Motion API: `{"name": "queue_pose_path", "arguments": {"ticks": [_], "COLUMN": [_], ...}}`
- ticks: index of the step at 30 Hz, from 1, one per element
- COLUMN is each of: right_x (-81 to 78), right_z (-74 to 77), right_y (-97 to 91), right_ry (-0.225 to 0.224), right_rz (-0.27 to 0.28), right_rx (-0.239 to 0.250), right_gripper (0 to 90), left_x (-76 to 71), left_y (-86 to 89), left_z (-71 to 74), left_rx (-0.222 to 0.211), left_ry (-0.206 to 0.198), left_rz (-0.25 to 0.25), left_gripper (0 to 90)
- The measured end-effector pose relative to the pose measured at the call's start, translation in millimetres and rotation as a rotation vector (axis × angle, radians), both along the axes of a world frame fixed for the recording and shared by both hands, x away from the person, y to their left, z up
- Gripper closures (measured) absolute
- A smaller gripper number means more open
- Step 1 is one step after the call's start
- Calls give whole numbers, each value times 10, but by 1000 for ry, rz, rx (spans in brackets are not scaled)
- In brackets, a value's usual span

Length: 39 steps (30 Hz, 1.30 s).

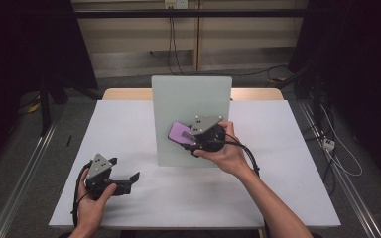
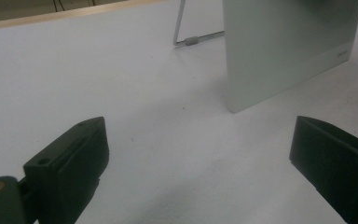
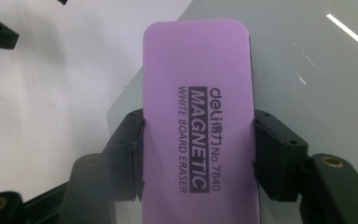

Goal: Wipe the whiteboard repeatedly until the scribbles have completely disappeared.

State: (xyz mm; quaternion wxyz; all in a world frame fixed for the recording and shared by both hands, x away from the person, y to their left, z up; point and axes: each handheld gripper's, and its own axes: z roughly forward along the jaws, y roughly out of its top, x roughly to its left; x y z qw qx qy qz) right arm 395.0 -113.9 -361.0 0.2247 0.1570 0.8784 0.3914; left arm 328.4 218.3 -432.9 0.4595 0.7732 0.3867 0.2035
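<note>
Right gripper (image 3: 198, 154) clamps the purple eraser (image 3: 198, 116) by its long sides, held against the whiteboard (image 1: 188, 99). Left gripper (image 2: 198, 154) rests on the bench (image 1: 129, 129), jaws apart, empty.

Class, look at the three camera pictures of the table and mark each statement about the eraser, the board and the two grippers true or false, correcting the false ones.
1. The right gripper grips a purple rectangular whiteboard eraser. True.
2. The left gripper holds a marker. False: its jaws stand open with nothing between them.
3. The pale frosted glass board lies flat. False: it stands propped up on the white table.
4. The eraser is held over the board. True.
</note>
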Motion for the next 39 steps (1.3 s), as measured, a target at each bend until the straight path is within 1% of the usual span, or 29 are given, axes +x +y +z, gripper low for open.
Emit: {"name": "queue_pose_path", "arguments": {"ticks": [5, 8, 10, 13, 16, 19, 24, 27, 32, 39], "right_x": [-19, -14, -11, -5, 5, 19, 44, 49, 34, -11], "right_z": [-68, -63, -58, -43, 11, 104, 280, 346, 315, 157], "right_y": [21, 19, 14, 3, -28, -81, -226, -304, -311, -262], "right_ry": [15, 19, 23, 19, 7, -13, -52, -66, -66, -40], "right_rz": [9, 11, 12, 12, 0, -20, -63, -85, -87, -69], "right_rx": [-10, -9, -6, 3, 15, 29, 63, 80, 71, 50], "right_gripper": [416, 417, 417, 416, 417, 417, 417, 417, 417, 416], "left_x": [3, 4, 4, 4, 5, 3, 4, 4, 6, 4], "left_y": [4, 3, 7, 8, 10, 7, 8, 6, -3, -7], "left_z": [1, -2, 2, -1, 0, 0, -1, -2, -3, -5], "left_rx": [6, 0, 6, 2, 4, -2, -2, 3, 5, 3], "left_ry": [4, 6, 3, 5, 3, 3, 3, 6, 7, 8], "left_rz": [-6, -5, -5, -2, -4, 0, 0, -3, -6, -5], "left_gripper": [46, 46, 46, 46, 46, 46, 46, 46, 46, 46]}}
